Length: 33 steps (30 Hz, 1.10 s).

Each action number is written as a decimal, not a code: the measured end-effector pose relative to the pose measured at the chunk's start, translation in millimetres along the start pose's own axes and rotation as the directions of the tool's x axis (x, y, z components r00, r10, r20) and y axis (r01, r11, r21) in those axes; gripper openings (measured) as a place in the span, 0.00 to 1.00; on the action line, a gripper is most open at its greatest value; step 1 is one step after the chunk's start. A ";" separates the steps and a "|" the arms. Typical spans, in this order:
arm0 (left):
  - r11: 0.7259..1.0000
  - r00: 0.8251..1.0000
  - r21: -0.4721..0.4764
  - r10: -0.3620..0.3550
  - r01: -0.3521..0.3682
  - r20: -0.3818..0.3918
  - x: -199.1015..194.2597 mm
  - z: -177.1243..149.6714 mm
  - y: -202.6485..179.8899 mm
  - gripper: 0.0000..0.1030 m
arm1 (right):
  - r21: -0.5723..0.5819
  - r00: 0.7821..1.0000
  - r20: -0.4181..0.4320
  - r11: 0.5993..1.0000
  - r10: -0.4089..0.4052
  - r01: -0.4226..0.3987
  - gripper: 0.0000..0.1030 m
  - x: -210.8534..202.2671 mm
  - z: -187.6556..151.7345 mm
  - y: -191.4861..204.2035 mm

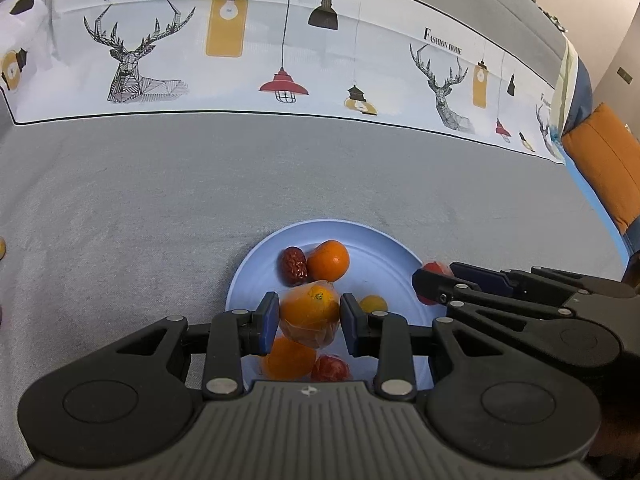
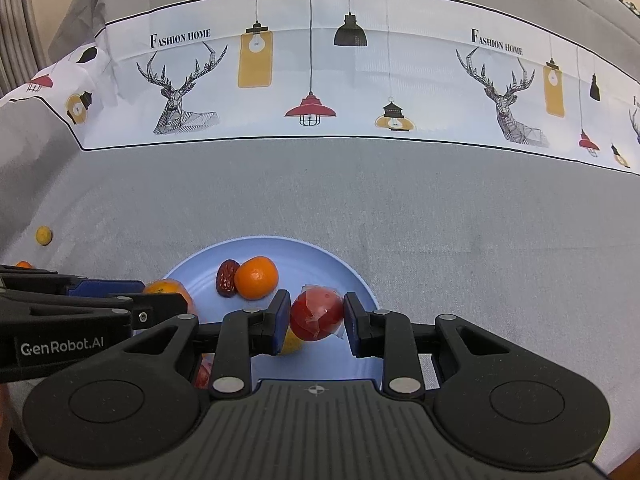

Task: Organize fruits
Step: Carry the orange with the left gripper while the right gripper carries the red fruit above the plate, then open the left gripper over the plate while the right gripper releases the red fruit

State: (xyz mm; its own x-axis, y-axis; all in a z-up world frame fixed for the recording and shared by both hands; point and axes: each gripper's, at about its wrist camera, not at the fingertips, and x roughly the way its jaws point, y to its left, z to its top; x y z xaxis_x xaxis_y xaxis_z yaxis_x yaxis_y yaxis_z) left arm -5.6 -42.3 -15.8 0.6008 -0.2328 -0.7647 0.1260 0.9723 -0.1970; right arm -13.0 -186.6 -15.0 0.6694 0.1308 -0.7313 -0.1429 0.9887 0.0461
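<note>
You have the left gripper (image 1: 309,316) clamped on a wrapped orange (image 1: 310,312) and the right gripper (image 2: 317,318) clamped on a wrapped red fruit (image 2: 317,316), both over the blue plate (image 1: 384,248), seemingly ready to release.

Blue plate (image 1: 256,276) low in middle of frame, on grey cloth. On it: wrinkly dark red date (image 1: 295,266) touching round orange (image 1: 329,260) at plate's far side. Wrapped orange (image 1: 310,312) lifted above plate, centre. Wrapped red fruit (image 2: 317,316), maybe tomato, also lifted. Small yellow fruit (image 1: 373,304), another orange (image 1: 289,358), red fruit (image 1: 330,368) underneath.
</note>
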 end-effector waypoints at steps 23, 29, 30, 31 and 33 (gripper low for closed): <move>1.000 1.000 0.013 -0.023 0.023 0.007 -2.0 0.5 -3.5 0.35 | -0.016 1.000 -0.006 1.000 -0.006 0.006 0.30 1.6 -0.8 1.5; 1.000 1.000 0.008 -0.027 0.027 0.011 -2.5 0.2 -3.6 0.35 | -0.015 1.000 -0.007 1.000 -0.006 0.006 0.30 1.6 -0.8 1.6; 1.000 1.000 0.008 -0.028 0.028 0.011 -2.5 0.1 -3.6 0.35 | -0.015 1.000 -0.007 1.000 -0.006 0.006 0.30 1.6 -0.8 1.6; 1.000 0.999 0.006 -0.030 0.030 0.012 -2.5 -0.3 -3.7 0.35 | -0.015 1.000 -0.007 1.000 -0.006 0.006 0.30 1.6 -0.8 1.6; 0.999 0.999 -0.001 -0.036 0.036 0.012 -2.6 0.3 -2.4 0.37 | -0.010 1.000 -0.008 1.000 -0.008 0.008 0.31 1.8 -1.0 0.9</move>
State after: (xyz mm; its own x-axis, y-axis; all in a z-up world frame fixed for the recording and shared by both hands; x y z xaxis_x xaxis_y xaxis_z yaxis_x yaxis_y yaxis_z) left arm -7.2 -44.0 -13.1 0.6055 -0.2675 -0.7496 0.1471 0.9632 -0.2249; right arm -12.7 -185.5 -17.0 0.6648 0.1223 -0.7369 -0.1448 0.9889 0.0335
